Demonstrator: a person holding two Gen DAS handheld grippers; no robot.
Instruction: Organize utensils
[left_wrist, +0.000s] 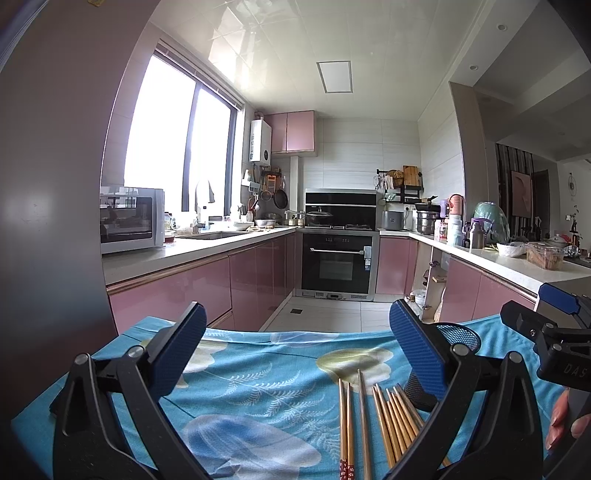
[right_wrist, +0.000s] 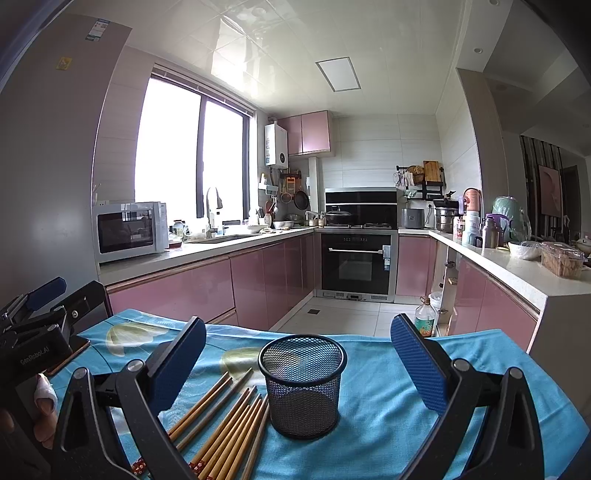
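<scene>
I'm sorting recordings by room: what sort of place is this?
A home kitchen: a built-in oven under a hob, a microwave beside the sink, and pink cabinets along the counters.

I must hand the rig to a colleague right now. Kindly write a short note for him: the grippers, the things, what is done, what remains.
Left gripper: open, holds nothing.
Right gripper: open, holds nothing.
Black wire-mesh cup: upright on the blue floral tablecloth, empty as far as can be seen.
Brown wooden chopsticks: lying loose on the cloth, just left of the cup.
Done: nothing yet.
Left: lift the chopsticks and stand them in the cup.
</scene>
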